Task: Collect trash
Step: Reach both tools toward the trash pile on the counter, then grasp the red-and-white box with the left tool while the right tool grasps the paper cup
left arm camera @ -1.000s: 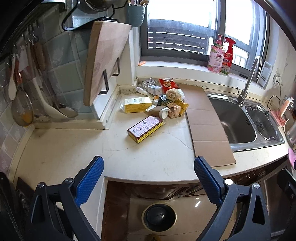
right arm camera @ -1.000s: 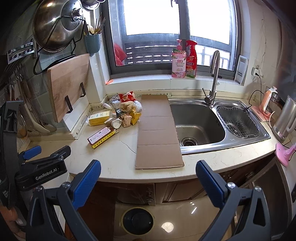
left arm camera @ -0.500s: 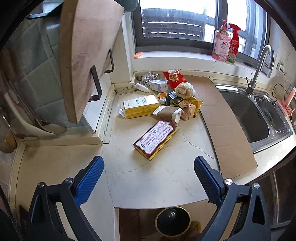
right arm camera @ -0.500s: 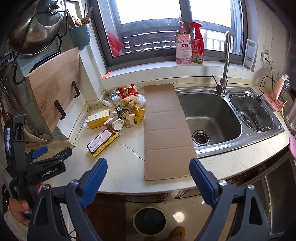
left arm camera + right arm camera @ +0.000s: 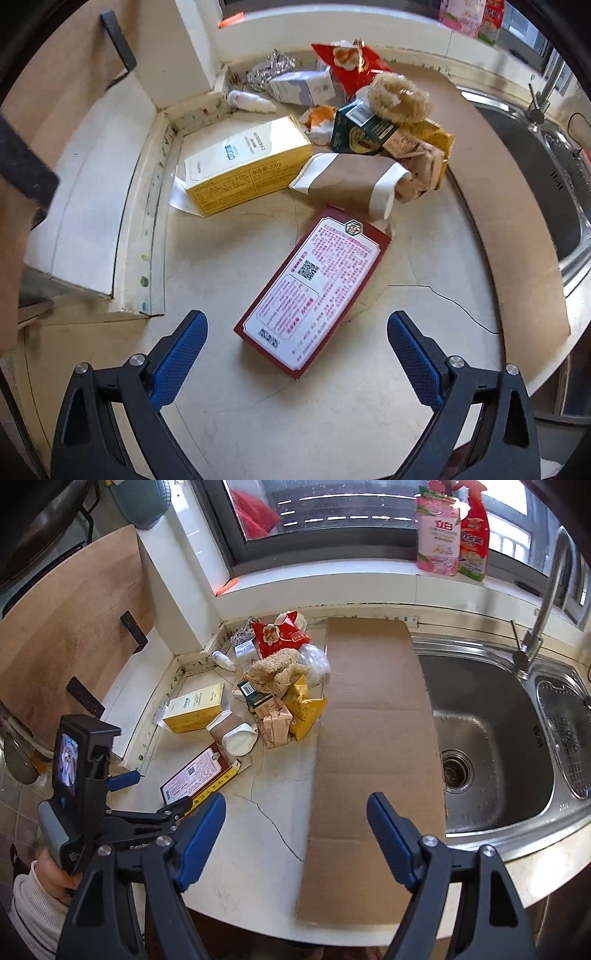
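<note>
Since a second ago we have carried our left gripper from the counter's edge in over the red box, so a first pickup looks near. Its jaws hang spread, straddling the box's near end without touching. Our right gripper, also spread, hovers empty above the flattened cardboard.

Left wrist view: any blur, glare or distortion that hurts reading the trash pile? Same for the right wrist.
Left wrist view: red box and yellow box sharp, print visible; fisheye bends the cardboard sheet; cutting board soft at the left rim. Right wrist view: window bright, partly blown out, sink shows mild sheen, pile still legible, dark vignette in corners.
</note>
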Motion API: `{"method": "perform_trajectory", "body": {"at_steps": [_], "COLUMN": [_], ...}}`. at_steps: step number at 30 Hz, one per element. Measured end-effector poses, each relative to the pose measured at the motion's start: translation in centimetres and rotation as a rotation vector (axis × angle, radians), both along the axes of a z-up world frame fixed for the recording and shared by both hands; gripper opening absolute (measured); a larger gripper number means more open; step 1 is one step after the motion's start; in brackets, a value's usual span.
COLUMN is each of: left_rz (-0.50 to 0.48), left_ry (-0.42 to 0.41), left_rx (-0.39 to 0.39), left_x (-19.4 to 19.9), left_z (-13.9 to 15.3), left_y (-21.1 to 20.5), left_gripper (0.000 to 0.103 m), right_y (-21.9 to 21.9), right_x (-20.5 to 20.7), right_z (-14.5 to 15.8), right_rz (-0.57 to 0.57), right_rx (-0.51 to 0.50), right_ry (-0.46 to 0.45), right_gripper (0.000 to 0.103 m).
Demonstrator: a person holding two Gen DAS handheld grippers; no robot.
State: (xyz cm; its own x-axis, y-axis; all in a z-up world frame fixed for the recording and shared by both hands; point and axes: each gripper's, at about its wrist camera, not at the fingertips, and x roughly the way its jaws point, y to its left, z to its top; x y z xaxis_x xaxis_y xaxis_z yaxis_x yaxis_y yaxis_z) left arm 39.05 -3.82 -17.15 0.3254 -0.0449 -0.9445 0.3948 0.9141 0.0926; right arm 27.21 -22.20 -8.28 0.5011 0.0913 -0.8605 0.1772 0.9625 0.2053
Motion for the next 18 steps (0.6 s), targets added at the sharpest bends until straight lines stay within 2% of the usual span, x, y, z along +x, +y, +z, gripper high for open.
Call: {"method": "perform_trajectory", "body": {"at_steps": [3,9,14,18], "left_rz": [0.032,0.098,0.16,0.21], "left_ry": [0.057,0.147,0.171,0.166], "left_rx": [0.015,-0.021,-0.06,-0.072], "left_x": [2.5,5.1,6.0,5.0], "left_z": [-2.2,-4.6,-5.7,-5.9], "left_y": [-0.4,-0.1,0.5,1.0], "left_gripper": [0.096,0.087,0.072,0.069], "right_y": [-0.7,-1.0,0.0,1.1], "right_x": [2.9,6.8,8.7,10.2], "right_z": [-1.2,-3.4,-4.0,-4.0], "right_rz": [0.053,0.135,0.209,0.264], "right_rx": [0.013,0.06,0.075,0.091], "right_ry": [0.031,0.08,0.101,0.103], "right_gripper": [0.078,0.077,0.076,0.076]}}
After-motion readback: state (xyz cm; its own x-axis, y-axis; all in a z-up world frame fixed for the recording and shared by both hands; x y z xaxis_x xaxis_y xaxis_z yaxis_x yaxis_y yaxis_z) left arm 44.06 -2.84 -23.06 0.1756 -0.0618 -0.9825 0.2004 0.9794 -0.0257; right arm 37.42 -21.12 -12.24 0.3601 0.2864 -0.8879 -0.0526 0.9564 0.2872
